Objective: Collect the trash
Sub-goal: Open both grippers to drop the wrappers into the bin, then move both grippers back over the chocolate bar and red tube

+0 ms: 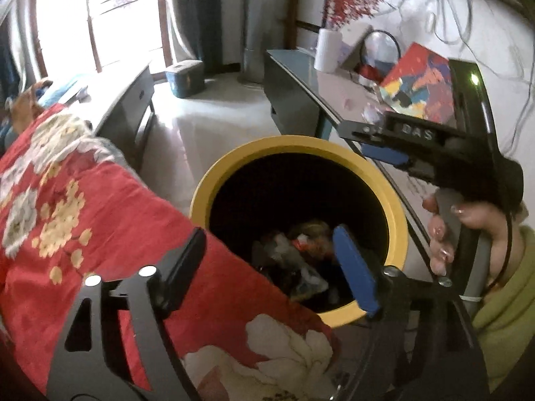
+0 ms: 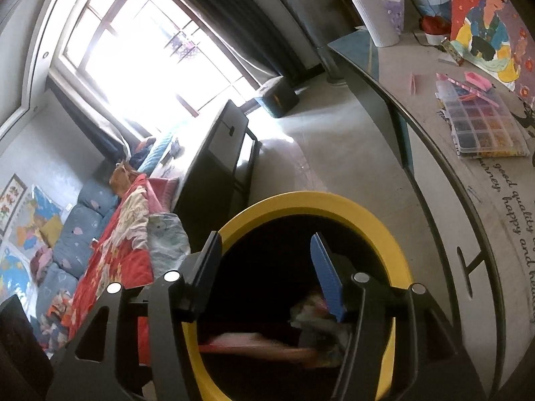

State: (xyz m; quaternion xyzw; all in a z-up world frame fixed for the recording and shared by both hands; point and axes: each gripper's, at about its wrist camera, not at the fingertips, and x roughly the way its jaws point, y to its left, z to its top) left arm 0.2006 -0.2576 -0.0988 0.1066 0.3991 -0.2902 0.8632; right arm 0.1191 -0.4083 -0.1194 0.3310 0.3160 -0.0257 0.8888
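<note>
Yellow-rimmed bin (image 1: 297, 153) sitting beside the red floral quilt (image 1: 83, 207) | crumpled trash (image 1: 294, 260) lying inside the bin, one heap | left gripper (image 1: 267, 267) and right gripper (image 2: 267, 274) hovering over the bin, both spread, pinching nothing

Bright yellow is seen on the rim of the bin (image 1: 398, 207), with the inside nearly black. The blanket (image 1: 83, 200) is done in red, covered with cream and pale yellow flowers. Blue pads are fitted on the black left gripper (image 1: 267, 260). A sleeve (image 1: 508, 300) in lime green is spotted too. The painting (image 2: 491, 23) is filled with purple, yellow and teal.
</note>
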